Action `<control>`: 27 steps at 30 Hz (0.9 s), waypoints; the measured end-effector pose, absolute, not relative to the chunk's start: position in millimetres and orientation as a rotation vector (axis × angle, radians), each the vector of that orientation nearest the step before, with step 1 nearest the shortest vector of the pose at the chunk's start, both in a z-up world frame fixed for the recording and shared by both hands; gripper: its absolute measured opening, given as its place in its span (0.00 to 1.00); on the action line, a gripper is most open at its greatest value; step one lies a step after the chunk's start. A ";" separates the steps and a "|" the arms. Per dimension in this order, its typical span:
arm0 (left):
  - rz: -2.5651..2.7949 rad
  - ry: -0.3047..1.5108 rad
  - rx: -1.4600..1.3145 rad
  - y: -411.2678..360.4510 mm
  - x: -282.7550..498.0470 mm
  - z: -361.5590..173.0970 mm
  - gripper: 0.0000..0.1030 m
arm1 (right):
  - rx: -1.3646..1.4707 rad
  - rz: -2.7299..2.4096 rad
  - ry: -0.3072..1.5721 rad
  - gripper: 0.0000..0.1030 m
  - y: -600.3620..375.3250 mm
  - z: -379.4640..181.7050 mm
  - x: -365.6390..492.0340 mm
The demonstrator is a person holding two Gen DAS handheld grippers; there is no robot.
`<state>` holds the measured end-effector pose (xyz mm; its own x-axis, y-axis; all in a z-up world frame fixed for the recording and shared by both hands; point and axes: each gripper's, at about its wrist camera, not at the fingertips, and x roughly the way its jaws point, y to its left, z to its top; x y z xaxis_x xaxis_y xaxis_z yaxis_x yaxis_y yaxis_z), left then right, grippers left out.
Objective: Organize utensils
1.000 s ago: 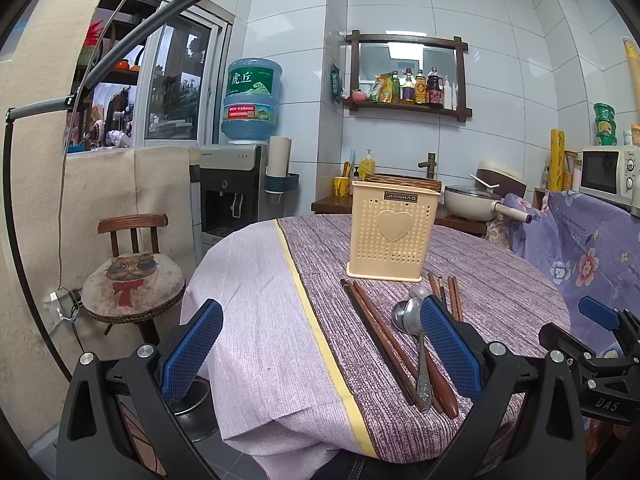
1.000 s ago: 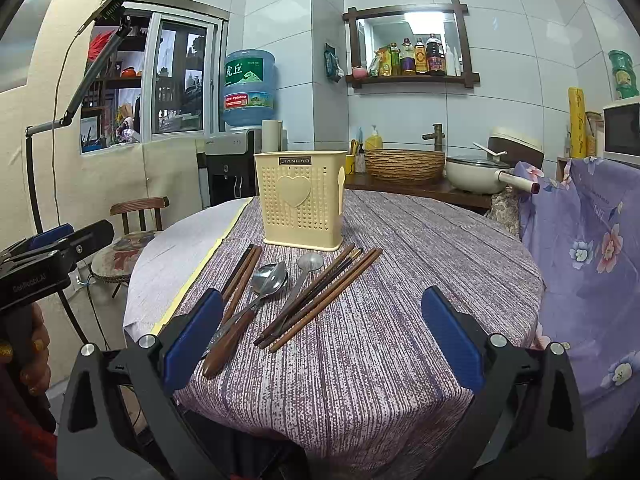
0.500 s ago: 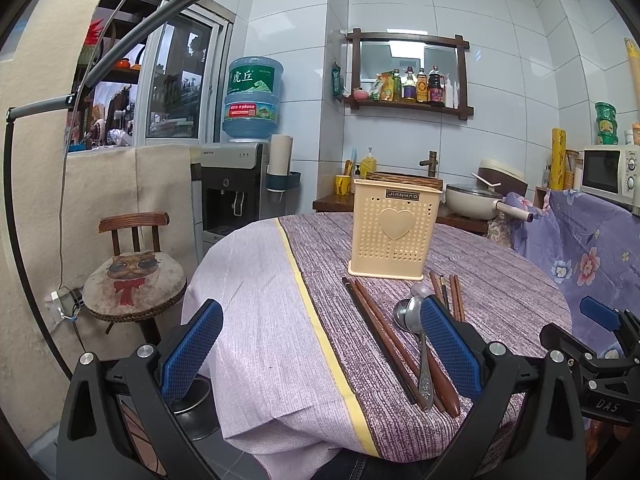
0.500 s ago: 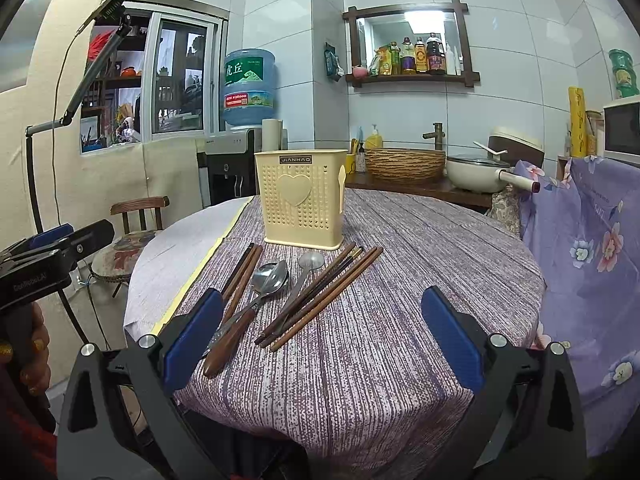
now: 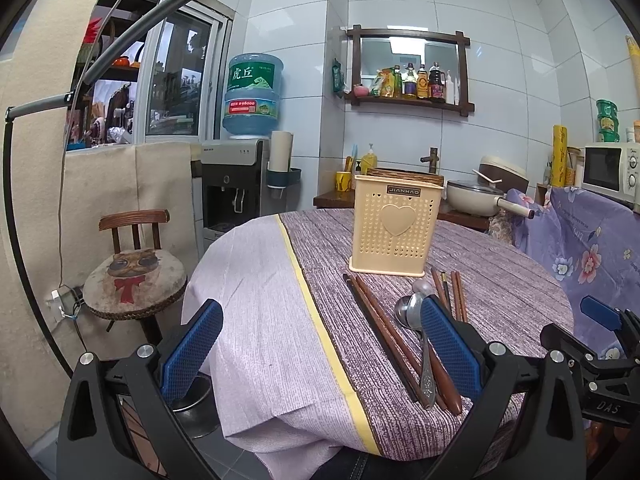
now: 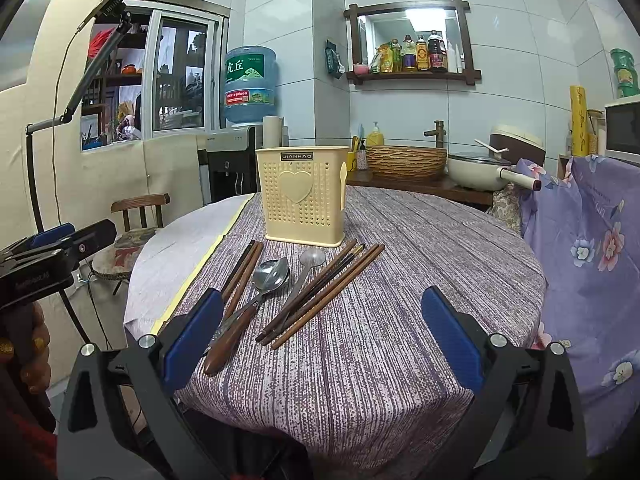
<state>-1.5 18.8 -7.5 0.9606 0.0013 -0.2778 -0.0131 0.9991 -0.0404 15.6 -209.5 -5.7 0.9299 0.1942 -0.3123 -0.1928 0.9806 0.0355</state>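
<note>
Left wrist view: the left tongs (image 5: 318, 350) hang released over the tabletop's (image 5: 500, 280) near edge, grasping nothing. Right wrist view: the right tongs (image 6: 322, 334) gape empty; chopsticks (image 6: 324, 294) and spoons (image 6: 270, 278) lie before the upright holder (image 6: 302, 196) mid-tabletop.
</note>
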 end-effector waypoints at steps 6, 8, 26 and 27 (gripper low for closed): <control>0.008 0.282 -0.041 18.7 -1.6 -7.8 0.95 | 0.001 0.197 0.323 0.95 -208.7 -6.4 16.0; 0.006 0.286 -0.040 19.2 -1.3 -8.3 0.95 | 0.002 0.198 0.330 0.95 -207.9 -7.1 16.8; -0.040 0.514 -0.064 23.6 74.2 -15.3 0.91 | 0.037 0.220 0.512 0.95 -214.3 -16.5 86.3; -0.043 0.535 -0.066 24.3 81.4 -14.9 0.91 | 0.057 0.225 0.547 0.95 -216.7 -16.9 96.2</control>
